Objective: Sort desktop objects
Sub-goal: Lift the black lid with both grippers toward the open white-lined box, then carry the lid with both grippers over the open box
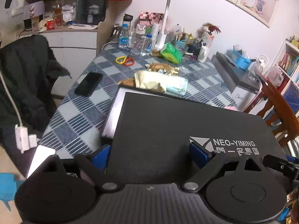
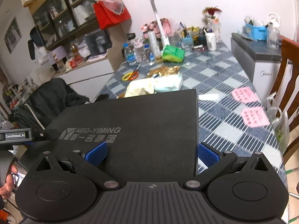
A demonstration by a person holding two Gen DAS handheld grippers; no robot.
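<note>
A black NEO-YIMING notebook [image 1: 177,123] lies near the front of the checked table, over a silver laptop [image 1: 114,112]. My left gripper [image 1: 149,155] is shut on the notebook's left front corner, one blue pad [image 1: 101,155] beside its edge and one on its cover. My right gripper [image 2: 151,153] is shut on the notebook [image 2: 140,119] at its right side, blue pads [image 2: 208,154] at both sides of the cover. The left gripper's body [image 2: 16,135] shows at the left of the right wrist view.
On the table: a black phone [image 1: 87,84], snack wrappers and a tissue pack [image 1: 160,82], orange-yellow scissors [image 1: 125,60], a green pack [image 1: 172,53], bottles, a white lamp [image 1: 168,16], pink notes [image 2: 250,106]. A wooden chair [image 2: 286,78] is at the right.
</note>
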